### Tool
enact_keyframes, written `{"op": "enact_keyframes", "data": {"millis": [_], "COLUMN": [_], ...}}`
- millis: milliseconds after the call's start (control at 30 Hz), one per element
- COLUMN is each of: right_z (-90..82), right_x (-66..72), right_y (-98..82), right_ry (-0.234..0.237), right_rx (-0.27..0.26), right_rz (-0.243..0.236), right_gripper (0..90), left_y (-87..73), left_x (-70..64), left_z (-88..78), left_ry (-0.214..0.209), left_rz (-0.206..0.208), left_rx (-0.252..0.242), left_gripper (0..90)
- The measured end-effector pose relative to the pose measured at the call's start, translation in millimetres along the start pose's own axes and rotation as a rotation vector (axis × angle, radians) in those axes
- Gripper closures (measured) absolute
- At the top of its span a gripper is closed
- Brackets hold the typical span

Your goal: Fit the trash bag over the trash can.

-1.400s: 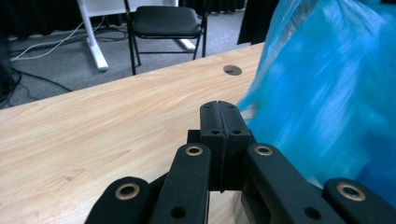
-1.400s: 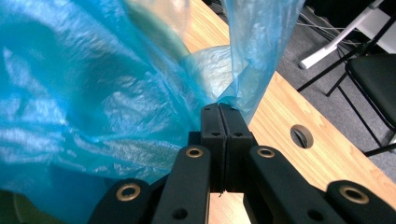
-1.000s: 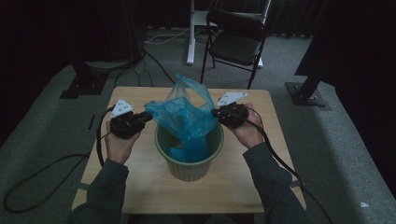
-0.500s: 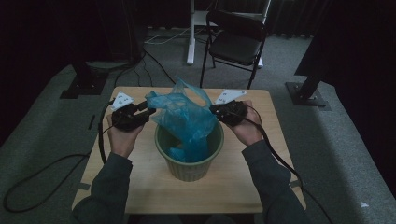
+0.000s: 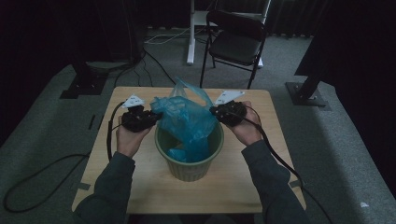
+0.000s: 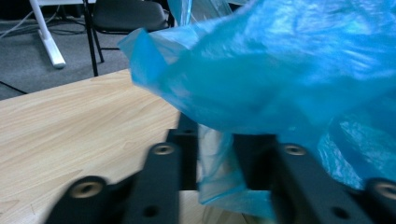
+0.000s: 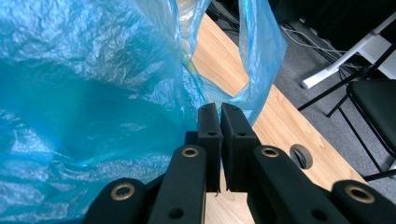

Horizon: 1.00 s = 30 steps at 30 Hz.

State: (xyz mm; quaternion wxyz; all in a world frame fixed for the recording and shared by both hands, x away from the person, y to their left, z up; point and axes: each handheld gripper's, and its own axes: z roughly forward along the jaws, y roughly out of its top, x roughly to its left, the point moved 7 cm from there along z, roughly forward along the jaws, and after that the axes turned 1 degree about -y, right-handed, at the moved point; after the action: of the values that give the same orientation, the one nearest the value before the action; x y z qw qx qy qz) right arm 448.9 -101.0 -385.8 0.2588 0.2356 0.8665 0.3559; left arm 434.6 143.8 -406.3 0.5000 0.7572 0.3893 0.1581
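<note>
A crumpled blue plastic bag [image 5: 187, 119] stands up out of a green round bin [image 5: 187, 165] in the middle of the wooden table [image 5: 135, 186]. My left gripper [image 5: 156, 115] is at the bag's left edge. In the left gripper view its jaws [image 6: 215, 154] have just been closing with a fold of the bag [image 6: 280, 70] between them, and the film fills the narrow gap. My right gripper [image 5: 212, 111] holds the bag's right edge. In the right gripper view its jaws [image 7: 219, 112] are pressed together on the bag's [image 7: 93, 93] rim.
A black chair [image 5: 236, 44] and a white desk leg [image 5: 190, 32] stand behind the table. Dark stand bases [image 5: 79, 86] [image 5: 306, 95] sit on the carpet at both sides. Cables trail from both grippers. The tabletop has a round hole [image 7: 301, 156] near the right gripper.
My left gripper shifted slightly at the bag's left edge, and that side of the bag now stands spread further left. The right hand has stayed in place.
</note>
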Motion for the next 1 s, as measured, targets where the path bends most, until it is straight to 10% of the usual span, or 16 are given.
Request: {"op": "enact_keyframes", "data": {"millis": [600,1000], "right_z": [1.7,9.1], "right_x": [-14.2,-11.9], "right_y": [-11.3,-38.3], "right_ry": [-0.014,0.023], "right_rx": [0.012,0.035], "right_rz": [0.039,0.086], "right_gripper": [88.6,89.9], "left_y": [1.6,-27.3], "left_x": [16.7,25.9], "left_z": [-4.2,-7.2], "left_ry": [0.097,0.101], "left_rz": [-0.010,-0.044], "left_rx": [-0.006,0.038], "left_gripper": [89.7,89.7]}}
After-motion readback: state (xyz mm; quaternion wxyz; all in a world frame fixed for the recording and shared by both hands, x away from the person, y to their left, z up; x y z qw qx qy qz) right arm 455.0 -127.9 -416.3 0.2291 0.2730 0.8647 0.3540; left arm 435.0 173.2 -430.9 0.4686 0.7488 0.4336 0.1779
